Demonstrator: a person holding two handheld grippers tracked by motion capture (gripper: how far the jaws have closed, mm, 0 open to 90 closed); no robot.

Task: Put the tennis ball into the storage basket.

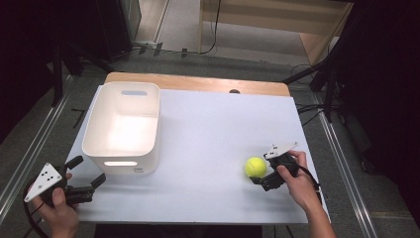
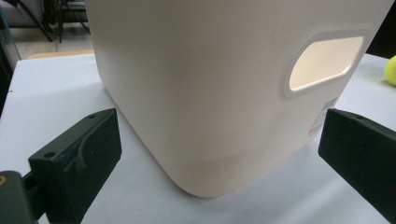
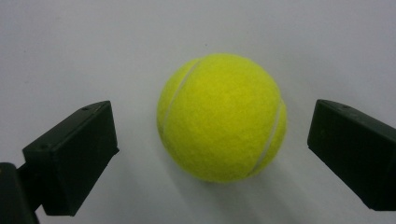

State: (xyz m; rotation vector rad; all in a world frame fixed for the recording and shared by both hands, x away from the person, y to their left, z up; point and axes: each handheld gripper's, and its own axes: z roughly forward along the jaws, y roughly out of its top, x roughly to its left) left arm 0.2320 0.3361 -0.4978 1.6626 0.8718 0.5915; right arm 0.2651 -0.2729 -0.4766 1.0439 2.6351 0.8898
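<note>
A yellow tennis ball (image 1: 255, 167) (image 3: 221, 116) lies on the white table top (image 1: 213, 129) toward the right front. My right gripper (image 1: 261, 168) (image 3: 212, 149) is open just right of the ball, its jaws standing on either side of it with gaps, not touching. A white plastic bin (image 1: 124, 126) (image 2: 224, 93) with a cut-out handle stands at the left. My left gripper (image 1: 90, 171) (image 2: 219, 154) is open at the front left, jaws spread before the bin's near corner, holding nothing. The ball's edge (image 2: 391, 70) peeps in at the right of the left gripper view.
The bin looks empty inside. A wooden strip (image 1: 198, 82) runs along the table's far edge. Metal rails (image 1: 29, 148) flank both sides of the table, and dark stands and cables (image 1: 322, 94) crowd the right rear.
</note>
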